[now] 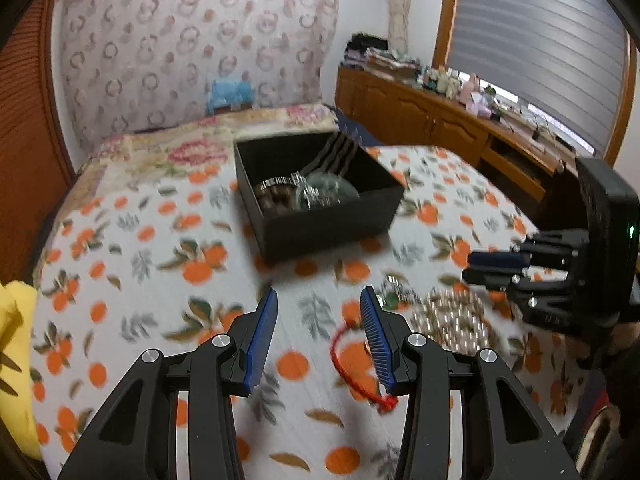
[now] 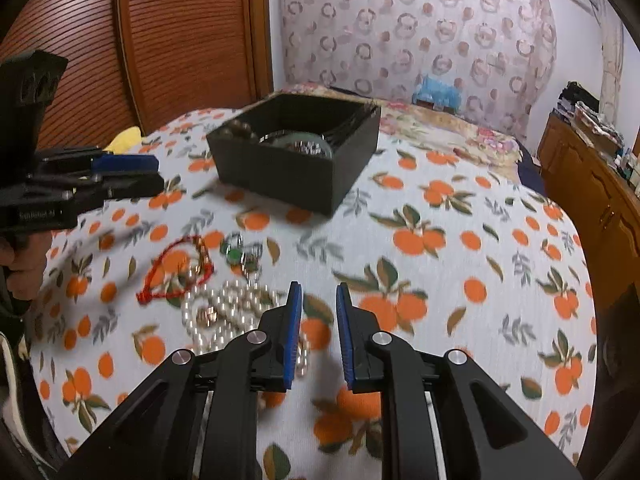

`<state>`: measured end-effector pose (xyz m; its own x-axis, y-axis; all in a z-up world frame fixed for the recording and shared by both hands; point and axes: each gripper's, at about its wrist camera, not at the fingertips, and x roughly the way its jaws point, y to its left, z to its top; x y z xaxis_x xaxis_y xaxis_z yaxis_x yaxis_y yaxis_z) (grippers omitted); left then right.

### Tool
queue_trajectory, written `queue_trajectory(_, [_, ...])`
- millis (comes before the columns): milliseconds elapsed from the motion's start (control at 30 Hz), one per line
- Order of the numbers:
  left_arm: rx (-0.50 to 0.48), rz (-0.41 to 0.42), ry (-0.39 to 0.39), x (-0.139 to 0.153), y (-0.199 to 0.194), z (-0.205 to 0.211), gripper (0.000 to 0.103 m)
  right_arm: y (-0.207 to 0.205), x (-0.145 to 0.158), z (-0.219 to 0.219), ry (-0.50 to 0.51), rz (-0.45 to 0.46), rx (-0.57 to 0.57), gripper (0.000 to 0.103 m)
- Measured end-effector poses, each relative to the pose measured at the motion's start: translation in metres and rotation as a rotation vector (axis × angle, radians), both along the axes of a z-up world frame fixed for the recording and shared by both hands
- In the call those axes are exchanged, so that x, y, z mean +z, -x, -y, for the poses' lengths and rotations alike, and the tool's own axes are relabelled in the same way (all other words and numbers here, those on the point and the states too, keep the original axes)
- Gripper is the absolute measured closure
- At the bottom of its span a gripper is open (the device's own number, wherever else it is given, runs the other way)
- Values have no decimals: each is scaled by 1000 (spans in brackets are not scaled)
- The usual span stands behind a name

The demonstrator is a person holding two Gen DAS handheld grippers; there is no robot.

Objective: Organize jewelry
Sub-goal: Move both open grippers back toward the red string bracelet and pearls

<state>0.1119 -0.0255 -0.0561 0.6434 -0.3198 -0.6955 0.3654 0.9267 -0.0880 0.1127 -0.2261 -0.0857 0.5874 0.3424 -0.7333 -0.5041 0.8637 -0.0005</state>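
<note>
Soft even indoor light, daylight glowing through the blinds [image 1: 540, 52] at upper right of the left view, faint shadows, motion blur throughout, strong fisheye curving, dark vignetted corners.

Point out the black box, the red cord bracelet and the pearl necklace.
black box [image 2: 280, 176], right wrist view, front wall.
red cord bracelet [image 2: 160, 260], right wrist view, left side of loop.
pearl necklace [image 2: 232, 300], right wrist view, bead cluster.

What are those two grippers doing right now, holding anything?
Left gripper: open, holding nothing.
Right gripper: open, holding nothing.
</note>
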Motion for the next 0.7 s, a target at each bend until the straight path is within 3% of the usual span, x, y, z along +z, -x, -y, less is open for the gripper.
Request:
queue_trajectory(400, [-26,-58,-18,-23,23,9,62,4,-11,7,48,-25,-24,83])
queue_trajectory(700, [-50,-97,-47,-30,14,12,62,5,-12,0,58,-73,45,83])
